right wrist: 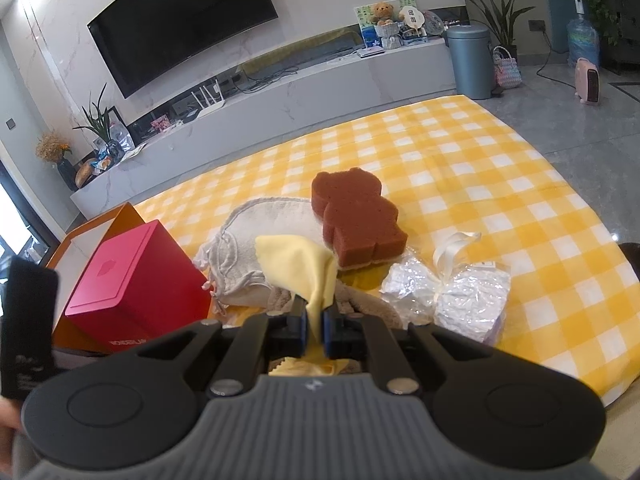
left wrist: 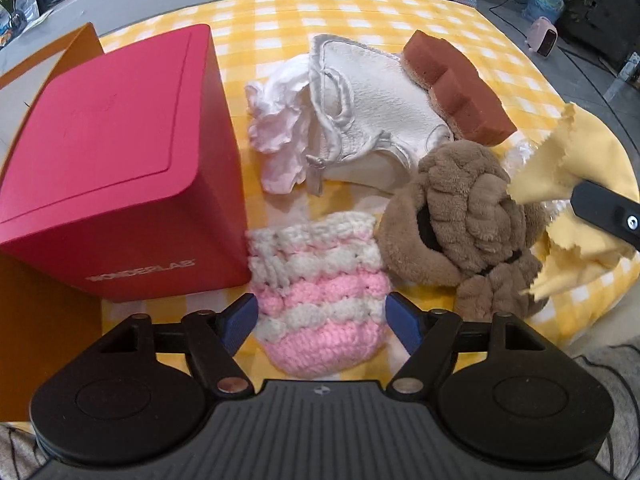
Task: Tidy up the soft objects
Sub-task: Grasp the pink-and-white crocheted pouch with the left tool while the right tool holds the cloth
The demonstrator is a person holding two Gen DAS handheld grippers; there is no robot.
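My left gripper (left wrist: 322, 318) hangs spread over the pink-and-white crocheted pouch (left wrist: 320, 284); my right gripper (right wrist: 314, 326) pinches the yellow cloth (right wrist: 300, 268).

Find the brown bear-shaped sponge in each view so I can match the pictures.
Left wrist view: the bear-shaped sponge lies upper right, overlapping the white cloth's far edge.
Right wrist view: the sponge sits at centre, beyond the yellow cloth.
Shared landmark: the red box, left in both.
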